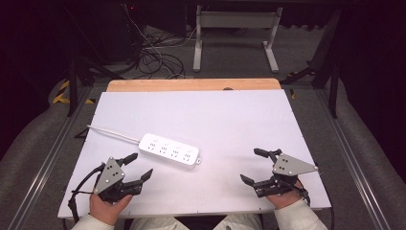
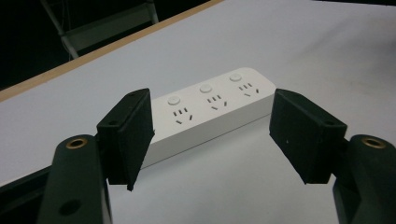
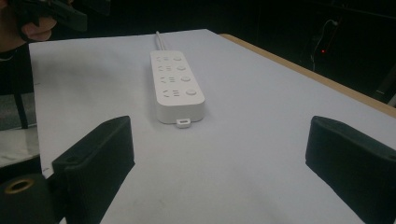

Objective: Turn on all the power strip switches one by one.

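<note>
I'm watching both grippers, left (image 1: 135,166) and right (image 1: 253,166), sitting spread, empty | power strip (image 1: 169,150) looking rigid, light, slick – I'm favouring its long sides

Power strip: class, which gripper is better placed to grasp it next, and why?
Probably the left gripper: it sits close beside the power strip, open. The right gripper, also open, sits farther off.

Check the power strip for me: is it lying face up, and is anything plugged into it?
Face up and flat on the white table: the power strip shows its socket holes and buttons on top. All sockets in view are bare.
</note>
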`<state>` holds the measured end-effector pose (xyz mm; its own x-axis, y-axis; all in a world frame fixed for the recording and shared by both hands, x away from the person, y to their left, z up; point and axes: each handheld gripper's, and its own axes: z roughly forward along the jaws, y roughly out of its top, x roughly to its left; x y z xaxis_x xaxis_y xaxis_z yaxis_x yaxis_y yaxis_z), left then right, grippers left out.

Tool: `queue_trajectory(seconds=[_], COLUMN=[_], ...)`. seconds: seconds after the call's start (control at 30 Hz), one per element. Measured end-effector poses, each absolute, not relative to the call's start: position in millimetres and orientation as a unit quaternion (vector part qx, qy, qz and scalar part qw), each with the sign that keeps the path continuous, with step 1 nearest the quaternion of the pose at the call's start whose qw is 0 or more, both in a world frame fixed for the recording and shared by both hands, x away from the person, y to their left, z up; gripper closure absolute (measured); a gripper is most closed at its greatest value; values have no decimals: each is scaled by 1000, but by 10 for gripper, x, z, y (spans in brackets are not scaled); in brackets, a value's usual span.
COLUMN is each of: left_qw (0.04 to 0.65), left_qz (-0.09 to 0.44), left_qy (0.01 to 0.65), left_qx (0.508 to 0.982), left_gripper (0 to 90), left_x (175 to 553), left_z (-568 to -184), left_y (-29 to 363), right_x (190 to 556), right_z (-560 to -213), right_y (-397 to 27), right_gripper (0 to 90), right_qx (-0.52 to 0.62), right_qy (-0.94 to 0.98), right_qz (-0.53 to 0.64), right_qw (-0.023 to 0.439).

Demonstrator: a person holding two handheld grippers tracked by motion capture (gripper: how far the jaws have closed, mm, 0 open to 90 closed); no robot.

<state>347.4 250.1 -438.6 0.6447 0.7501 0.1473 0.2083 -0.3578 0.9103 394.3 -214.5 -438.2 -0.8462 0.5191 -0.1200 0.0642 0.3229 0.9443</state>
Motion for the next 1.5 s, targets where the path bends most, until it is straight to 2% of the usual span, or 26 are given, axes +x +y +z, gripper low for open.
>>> queue_trajectory(seconds=[0.1,0.43,0.6,0.7,1.03,1.5], left_qw=[477,465,461,472,445,431], left_qz=[275,271,259,229,242,226], left_qy=[314,327,335,339,337,352], left_qx=[773,777,780,781,794,800], left_gripper=[355,422,498,492,498,517], left_x=[3473,3518,3590,3685,3919,4157], left_z=[-4359,-4238,-4130,-4062,-3976,-3929], left_y=[2505,2533,2594,2630,2555,2494], right_x=[3943,3936,3937,3936,3934,3938], right_z=[-4387,-4388,-4389,-4392,-4397,-4402], right_y=[-2141,-2137,-2136,-2127,-2126,-2125], right_gripper=[83,83,83,83,83,83], right_qx=[184,182,181,180,181,182], right_qy=[787,788,788,790,790,791], right_qz=[552,551,551,549,548,548], right_qw=[205,207,206,207,207,205])
